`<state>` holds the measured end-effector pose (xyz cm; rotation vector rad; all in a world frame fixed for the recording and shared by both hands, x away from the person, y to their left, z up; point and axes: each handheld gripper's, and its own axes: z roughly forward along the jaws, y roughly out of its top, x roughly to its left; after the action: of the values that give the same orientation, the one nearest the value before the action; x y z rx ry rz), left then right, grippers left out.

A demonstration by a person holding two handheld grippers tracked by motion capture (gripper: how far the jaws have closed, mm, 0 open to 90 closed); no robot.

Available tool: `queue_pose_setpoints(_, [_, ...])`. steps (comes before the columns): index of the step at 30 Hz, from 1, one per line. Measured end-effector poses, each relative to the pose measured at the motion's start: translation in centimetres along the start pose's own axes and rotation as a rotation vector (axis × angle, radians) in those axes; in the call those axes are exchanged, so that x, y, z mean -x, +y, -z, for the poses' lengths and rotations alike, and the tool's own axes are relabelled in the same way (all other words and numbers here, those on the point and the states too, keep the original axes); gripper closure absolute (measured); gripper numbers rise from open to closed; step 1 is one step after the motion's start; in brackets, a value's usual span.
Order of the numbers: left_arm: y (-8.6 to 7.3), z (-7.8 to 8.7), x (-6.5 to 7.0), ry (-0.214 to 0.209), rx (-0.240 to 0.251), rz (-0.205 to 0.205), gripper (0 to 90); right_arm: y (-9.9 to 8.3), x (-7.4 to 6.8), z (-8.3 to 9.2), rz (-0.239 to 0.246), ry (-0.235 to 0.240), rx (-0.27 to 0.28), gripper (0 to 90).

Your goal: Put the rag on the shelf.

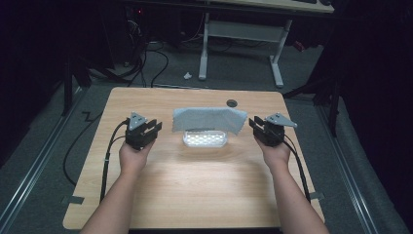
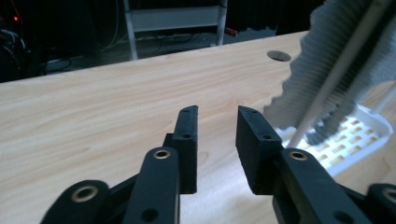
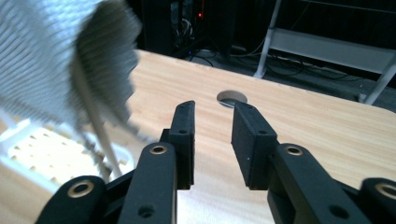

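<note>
Overhead, the light wooden desk (image 1: 195, 195) carries a white perforated plastic tray (image 1: 205, 139) at its middle, with a grey ribbed cloth (image 1: 209, 118) draped over a thin rack above it. The left gripper (image 1: 155, 126) and right gripper (image 1: 255, 124) flank it, apart from it.

In the left gripper view, the jaws stand parted, empty; the cloth (image 2: 327, 60) hangs beside.

In the right gripper view, the jaws are likewise parted and empty above the desk (image 3: 303, 121).

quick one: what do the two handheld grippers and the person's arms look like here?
Both the left gripper and the right gripper are black, each with two flat rectangular jaws on pivoting links with brass-coloured rivets. Each carries a grey three-cornered plate on top and trails a black cable toward the person. Forearms are bare, with no sleeves or gloves.
</note>
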<state>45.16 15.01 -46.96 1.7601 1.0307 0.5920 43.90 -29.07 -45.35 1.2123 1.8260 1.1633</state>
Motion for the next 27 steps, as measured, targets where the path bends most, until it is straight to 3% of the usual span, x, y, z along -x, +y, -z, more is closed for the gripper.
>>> queue_pose_setpoints(1, [-0.1,0.3,0.1,-0.004,-0.005,-0.002,67.1,-0.1,-0.5,0.6,0.032,0.0,-0.001,69.3])
queue_pose_setpoints(4, [-0.9,1.8,0.8,0.0,-0.018,-0.026,61.7,-0.3,-1.2,1.8,0.055,0.005,0.017,68.5])
queue_pose_setpoints(11, [-2.8,4.3,2.3,-0.047,-0.038,-0.017,51.4,-0.9,-2.9,4.4,0.079,0.025,0.026,64.2])
queue_pose_setpoints(14, [-4.0,5.8,3.9,-0.075,-0.067,-0.056,49.1,-1.5,-4.2,6.2,0.09,0.05,0.012,59.4])
queue_pose_setpoints(19, [-4.7,7.1,5.5,-0.111,-0.078,-0.075,46.8,-2.5,-5.7,8.5,0.084,0.072,0.039,55.8])
queue_pose_setpoints(23, [-5.4,7.9,7.5,-0.149,-0.105,-0.084,43.4,-3.8,-7.4,9.6,0.083,0.101,-0.004,48.9])
queue_pose_setpoints(24, [-5.7,8.0,8.1,-0.159,-0.115,-0.088,43.1,-4.8,-8.5,10.0,0.102,0.104,-0.018,47.5])
queue_pose_setpoints(25, [-6.1,8.0,8.8,-0.162,-0.123,-0.102,43.1,-4.8,-8.5,10.0,0.102,0.104,-0.018,47.5])
queue_pose_setpoints(27, [-6.9,8.0,10.3,-0.163,-0.146,-0.139,43.4,-6.3,-10.1,10.1,0.108,0.115,-0.064,45.2])
